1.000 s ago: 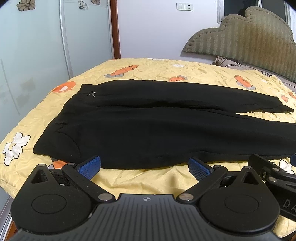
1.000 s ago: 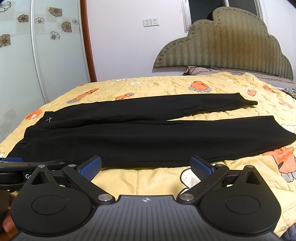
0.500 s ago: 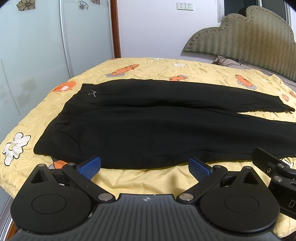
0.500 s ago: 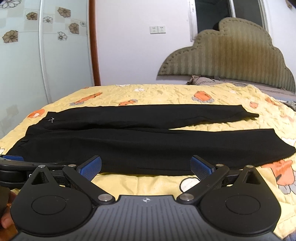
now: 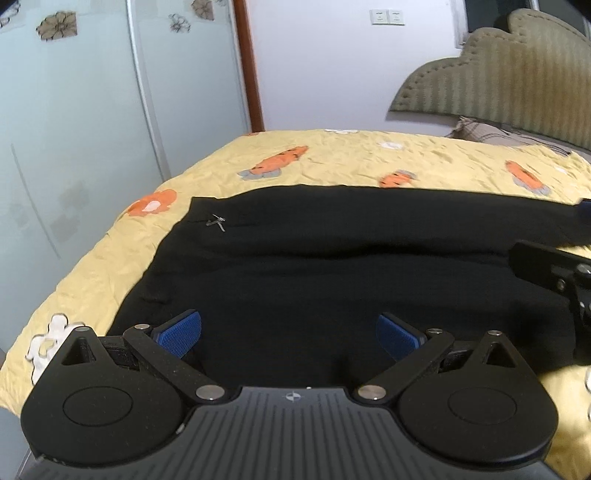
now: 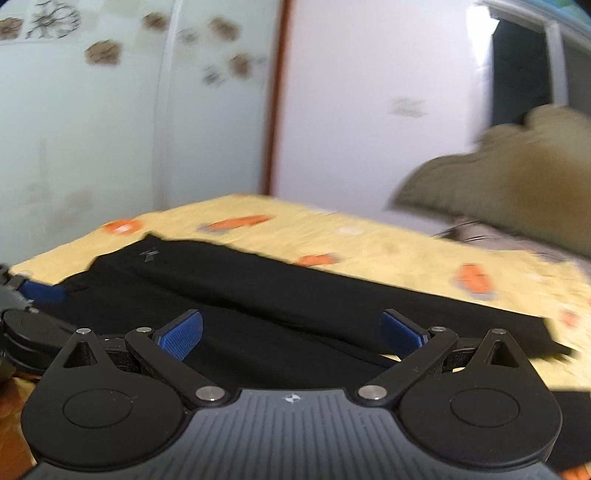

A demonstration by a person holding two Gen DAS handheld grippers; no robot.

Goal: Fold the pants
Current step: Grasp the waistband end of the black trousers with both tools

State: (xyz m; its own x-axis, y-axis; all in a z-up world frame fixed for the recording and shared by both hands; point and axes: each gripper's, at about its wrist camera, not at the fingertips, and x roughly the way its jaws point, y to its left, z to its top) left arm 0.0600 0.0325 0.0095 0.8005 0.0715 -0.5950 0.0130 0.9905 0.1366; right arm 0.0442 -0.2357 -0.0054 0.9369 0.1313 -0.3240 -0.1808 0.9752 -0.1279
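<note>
Black pants (image 5: 332, 280) flat on yellow bedspread (image 5: 369, 155), left claw (image 5: 290, 332) wide over waist, right claw (image 6: 291, 330) wide over legs

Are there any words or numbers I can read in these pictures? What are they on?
No readable words or numbers.
Pants: a small pale mark near the waist, a shape rather than letters.
Left gripper: a tiny round emblem on its body, no text.
Wall sockets: markings too small to read.
The right wrist view is too blurred.
</note>
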